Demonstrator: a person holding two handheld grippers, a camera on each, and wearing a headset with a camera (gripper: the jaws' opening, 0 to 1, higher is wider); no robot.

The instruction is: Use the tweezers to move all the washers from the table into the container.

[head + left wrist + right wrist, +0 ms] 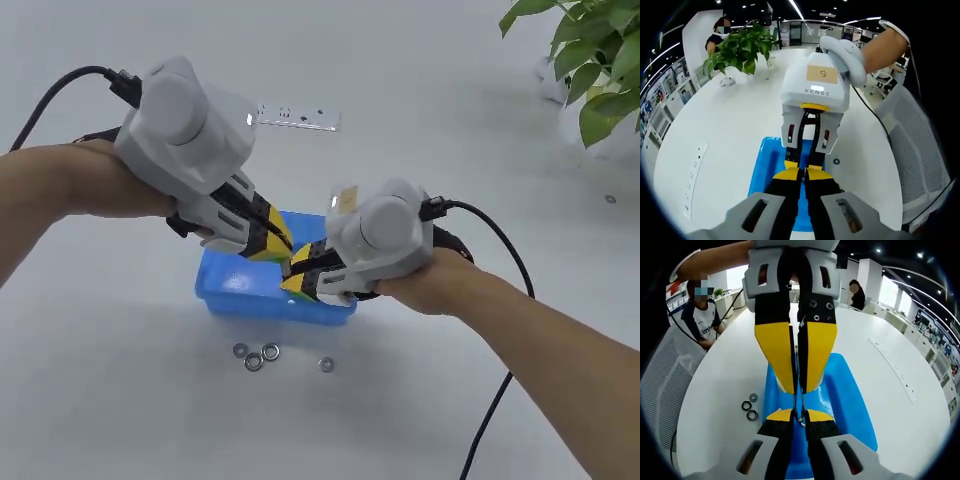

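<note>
- Left gripper: reaches down over the container from the left. In the right gripper view its yellow jaws stand pressed nearly together on the tweezers. This is judged to be the carrying grip that keeps the tool pointed down into the tray.
- Washers: four lie on the table, just in front of the container's near wall. Three form a cluster and one lies apart to the right. All are outside the container, so most of the task remains.
- Container: a shallow blue tray directly below both sets of jaws. No washer can be made out on its visible floor.
- Tweezers: two thin metal arms run from the left gripper's jaws to the right gripper's tips, over the container.
  - The arms lie almost closed.
  - A small ring-like shape sits at the tip. It may be a washer, but it is too small to confirm.
- Right gripper: meets the left one tip to tip above the tray. Its jaws are drawn close around the tweezers' lower end and appear to touch it. The likely purpose is to steady or squeeze the tool, since one gripper alone cannot both hold and work it.
- Risk: a thin tool held between two grips may twist and drop its load short of the tray.
</note>
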